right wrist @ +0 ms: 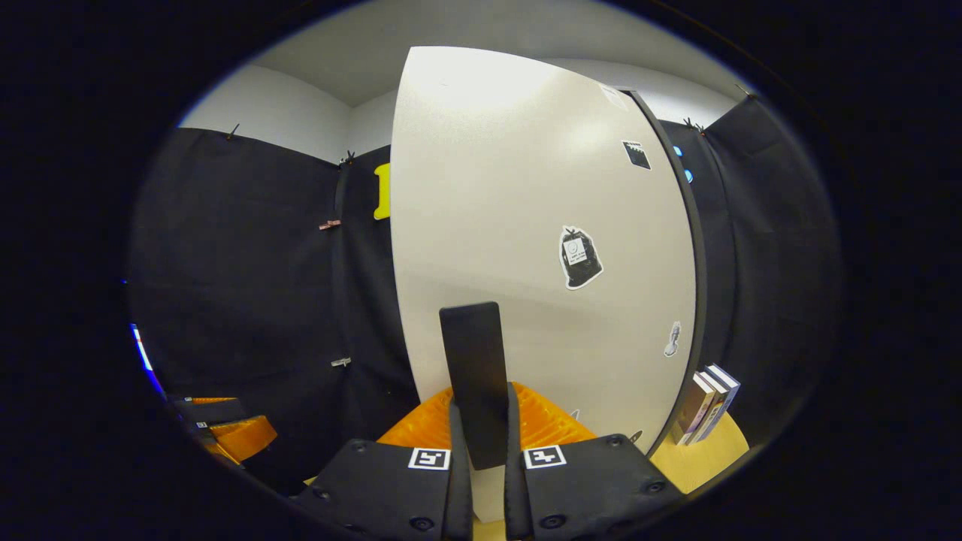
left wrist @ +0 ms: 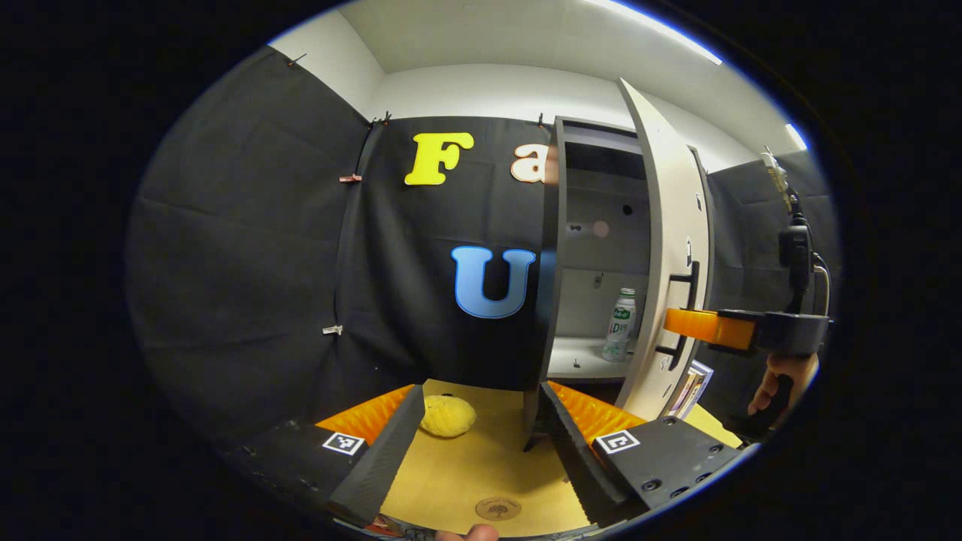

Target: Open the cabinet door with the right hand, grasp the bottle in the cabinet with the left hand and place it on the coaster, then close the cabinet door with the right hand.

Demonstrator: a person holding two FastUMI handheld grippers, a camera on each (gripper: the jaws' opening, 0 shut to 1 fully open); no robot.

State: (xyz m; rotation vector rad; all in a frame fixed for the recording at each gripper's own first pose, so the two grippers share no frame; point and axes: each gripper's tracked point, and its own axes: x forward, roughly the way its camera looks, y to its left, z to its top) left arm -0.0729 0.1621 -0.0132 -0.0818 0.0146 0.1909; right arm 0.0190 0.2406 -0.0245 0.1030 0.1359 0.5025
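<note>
Bottle (left wrist: pixel 620 323) stands upright on the cabinet shelf (left wrist: pixel 579 366), at about one o'clock from the left gripper (left wrist: pixel 481 443), whose jaws gape wide and level over the table (left wrist: pixel 481 466). Right gripper (right wrist: pixel 481 443) is clamped on the handle (right wrist: pixel 473 376) of the half-open door (right wrist: pixel 526 225), nearer the bottle.
</note>
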